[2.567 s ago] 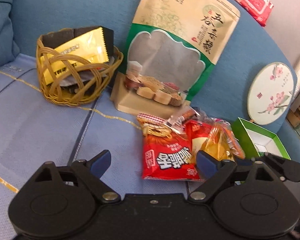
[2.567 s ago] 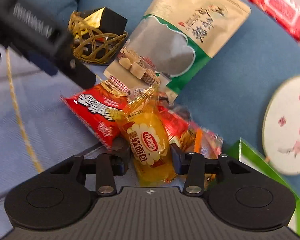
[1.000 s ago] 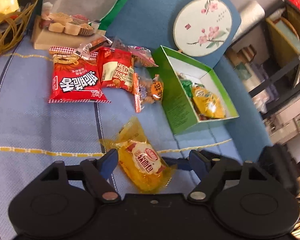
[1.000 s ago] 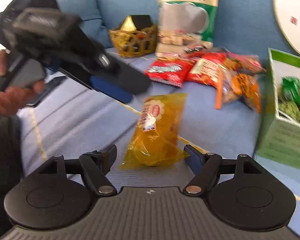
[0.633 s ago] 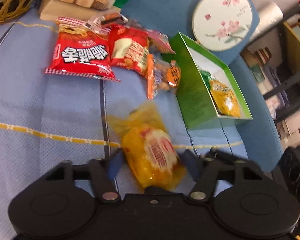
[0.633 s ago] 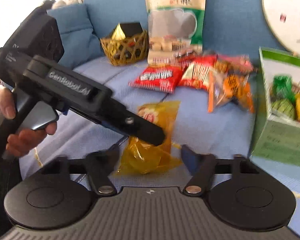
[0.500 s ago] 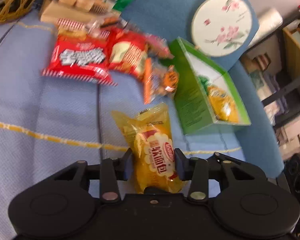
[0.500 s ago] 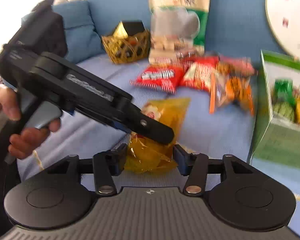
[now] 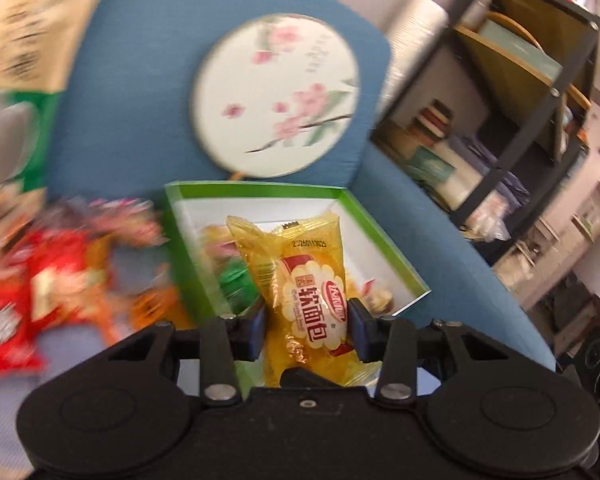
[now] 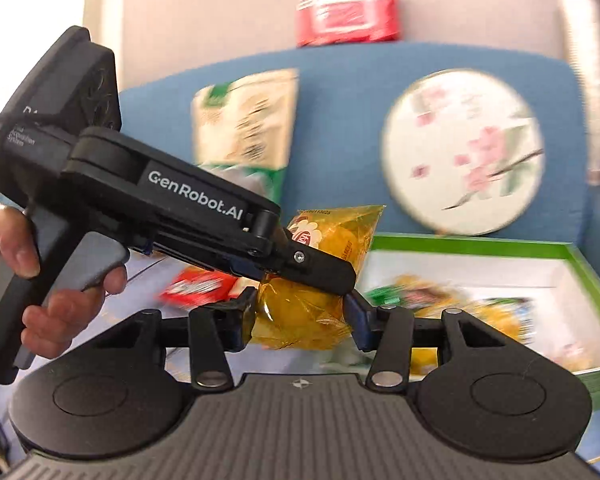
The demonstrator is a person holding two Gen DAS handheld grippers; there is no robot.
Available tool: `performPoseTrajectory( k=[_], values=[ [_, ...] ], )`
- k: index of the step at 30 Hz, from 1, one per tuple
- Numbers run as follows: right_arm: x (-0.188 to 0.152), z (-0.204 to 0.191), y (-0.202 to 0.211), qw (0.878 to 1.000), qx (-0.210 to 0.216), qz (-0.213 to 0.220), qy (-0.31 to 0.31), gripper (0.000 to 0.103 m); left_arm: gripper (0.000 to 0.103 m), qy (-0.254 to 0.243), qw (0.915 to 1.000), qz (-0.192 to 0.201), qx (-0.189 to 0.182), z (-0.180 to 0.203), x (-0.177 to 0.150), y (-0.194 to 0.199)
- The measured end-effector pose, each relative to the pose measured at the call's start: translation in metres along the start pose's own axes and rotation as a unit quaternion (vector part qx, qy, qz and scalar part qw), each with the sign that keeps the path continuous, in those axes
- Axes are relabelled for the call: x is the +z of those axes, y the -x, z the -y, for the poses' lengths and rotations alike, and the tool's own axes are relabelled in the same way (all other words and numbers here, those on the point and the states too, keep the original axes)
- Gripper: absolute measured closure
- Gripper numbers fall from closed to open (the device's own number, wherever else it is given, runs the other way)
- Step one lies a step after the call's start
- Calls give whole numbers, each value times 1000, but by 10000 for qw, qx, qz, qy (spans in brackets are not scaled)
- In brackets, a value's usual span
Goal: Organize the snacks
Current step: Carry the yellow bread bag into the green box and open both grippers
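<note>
- Yellow crinkly plastic: soft-bread packet in a translucent yellow wrapper (image 9: 312, 296), clamped at its lower half by the left gripper (image 9: 307, 326), pads pressed into both sides, packet upright and off the seat.
- Same packet also wedged between the pads of the right gripper (image 10: 302, 318), jaws part-way closed on its bottom end; two holds on one slippery wrapper.
- Hanging in front of the open green-rimmed cardboard box with white inside (image 9: 384, 240), near its front edge, not yet inside.
- Risk of tearing or stretching the film if the two grippers pull apart or twist against each other.
- Risk of squashing the soft bread under the double squeeze.
- Risk of slipping free, the wrapper being glossy and air-filled, and landing on the blue sofa seat (image 9: 428, 216) short of the box.
- Risk of knocking the light box wall on the way in, or of crowding the green and yellow wrapped snacks (image 10: 452, 304) already inside.
</note>
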State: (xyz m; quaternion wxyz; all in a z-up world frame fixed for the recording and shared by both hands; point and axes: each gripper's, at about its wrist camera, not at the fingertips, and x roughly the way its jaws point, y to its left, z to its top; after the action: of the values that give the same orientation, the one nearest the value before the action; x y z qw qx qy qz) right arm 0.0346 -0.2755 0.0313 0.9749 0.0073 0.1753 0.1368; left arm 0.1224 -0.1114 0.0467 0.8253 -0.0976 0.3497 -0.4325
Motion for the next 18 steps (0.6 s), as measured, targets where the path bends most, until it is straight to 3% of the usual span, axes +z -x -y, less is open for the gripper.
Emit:
performPoseTrajectory(
  k=[5,8,13,14,16,17,18],
  values=[
    [-2,39,1,9962,-799,148,-328,22,84,-389,9982,-134,-435,26,19,-54],
    [-4,55,1,9912,-1235,188,-443,22,84,-348,9970,-249,-645,37,27,-83],
    [-7,78,3,9833,-1691,266,-614,22,83,-463,9945,-303,-892,53,33,-117],
    [-10,85,4,9820,-1758,257,-641,22,78,-475,9948,-298,-855,54,32,-123],
    [-14,89,-2,9763,-2086,102,-576,19,24,-478,9969,-192,-598,52,27,-129],
    [-16,90,-6,9730,-2253,-38,-497,1,0,-442,9981,-102,-409,50,24,-129],
    [-18,90,-12,9710,-2340,-225,-441,0,0,-368,9991,52,-210,45,21,-125]
  ],
)
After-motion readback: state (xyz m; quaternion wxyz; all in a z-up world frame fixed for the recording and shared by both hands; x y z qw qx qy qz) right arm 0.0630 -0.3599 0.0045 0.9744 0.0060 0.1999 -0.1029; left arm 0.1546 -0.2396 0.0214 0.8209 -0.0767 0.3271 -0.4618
